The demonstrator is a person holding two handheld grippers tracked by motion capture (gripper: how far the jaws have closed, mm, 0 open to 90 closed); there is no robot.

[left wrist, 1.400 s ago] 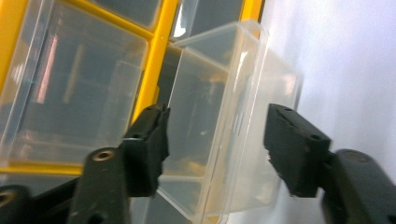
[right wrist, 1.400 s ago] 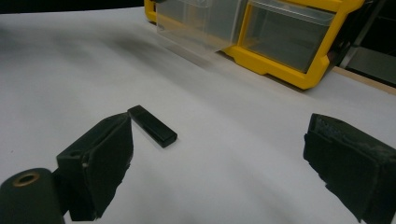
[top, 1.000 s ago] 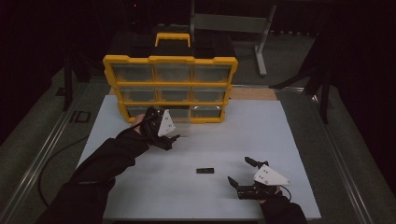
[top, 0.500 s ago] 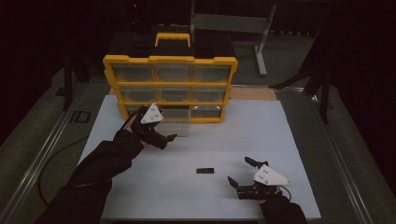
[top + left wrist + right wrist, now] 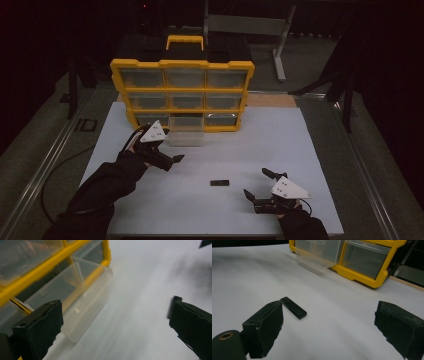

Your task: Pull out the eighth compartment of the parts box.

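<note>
A yellow drawer organizer [image 5: 182,95] stands at the back of the white table. Its clear bottom middle drawer [image 5: 186,131] is pulled out, as the left gripper view also shows the drawer [image 5: 82,295]. My left gripper [image 5: 173,161] hovers just in front and left of it. Its jaws have just been opening and now stand wide apart in the left gripper view [image 5: 115,325] with nothing between them. A small black stick [image 5: 220,183] lies flat mid-table. My right gripper [image 5: 256,182] rests open to its right, with the stick [image 5: 293,307] beside its left jaw.
The white table top [image 5: 280,145] stretches right of the organizer. A metal rail [image 5: 45,170] and a cable run along the left side. A dark stand [image 5: 280,55] sits behind the organizer.
My left hand has drawn back from the pulled-out drawer, drifting left and toward the near side. The right gripper and the black stick have stayed put.
</note>
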